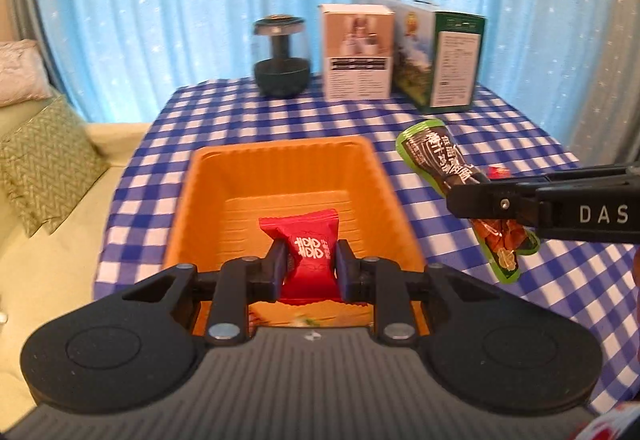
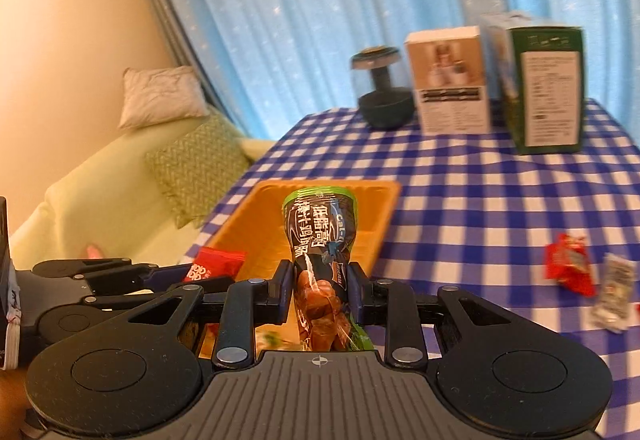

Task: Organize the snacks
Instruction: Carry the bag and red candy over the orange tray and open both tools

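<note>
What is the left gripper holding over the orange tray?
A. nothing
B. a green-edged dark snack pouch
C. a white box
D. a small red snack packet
D: the left gripper has its jaws shut on the small red snack packet, above the orange plastic tray.

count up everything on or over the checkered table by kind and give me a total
Snack packets: 4, red packet in left tool, green packet in right tool, red and grey lying loose
Orange tray: 1
Boxes: 2
Dark jar: 1
Total: 8
</note>
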Demonstrator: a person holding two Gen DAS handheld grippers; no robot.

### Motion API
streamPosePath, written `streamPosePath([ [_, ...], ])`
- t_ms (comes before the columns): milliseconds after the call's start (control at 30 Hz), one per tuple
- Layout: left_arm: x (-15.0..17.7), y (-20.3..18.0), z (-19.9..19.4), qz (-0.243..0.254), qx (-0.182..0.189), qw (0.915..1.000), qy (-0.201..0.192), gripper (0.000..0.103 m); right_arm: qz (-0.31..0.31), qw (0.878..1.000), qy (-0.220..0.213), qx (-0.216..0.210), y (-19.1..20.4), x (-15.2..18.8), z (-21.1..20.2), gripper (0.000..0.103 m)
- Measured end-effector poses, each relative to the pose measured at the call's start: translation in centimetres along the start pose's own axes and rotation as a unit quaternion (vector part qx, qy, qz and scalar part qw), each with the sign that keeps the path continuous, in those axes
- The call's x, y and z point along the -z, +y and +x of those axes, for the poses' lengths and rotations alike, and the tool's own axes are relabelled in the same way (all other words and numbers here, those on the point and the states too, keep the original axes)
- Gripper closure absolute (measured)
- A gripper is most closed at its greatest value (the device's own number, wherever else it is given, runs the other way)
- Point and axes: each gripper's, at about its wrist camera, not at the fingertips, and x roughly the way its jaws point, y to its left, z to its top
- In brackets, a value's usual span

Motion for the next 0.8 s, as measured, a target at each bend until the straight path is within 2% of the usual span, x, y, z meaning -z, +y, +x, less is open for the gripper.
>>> streamPosePath([
  [267,0.7,3.2,1.2,-0.013,-0.004,0.9999,0.009,0.080,0.004,1.000,0.022,-0.008,0.8,0.5,4.1,0.074],
  [800,1.3,3.7,5.0,-0.020,0.013,0.9994,0.023,0.079,0.006,0.999,0.042,-0.005,-0.1,1.1,6.4,0.074],
])
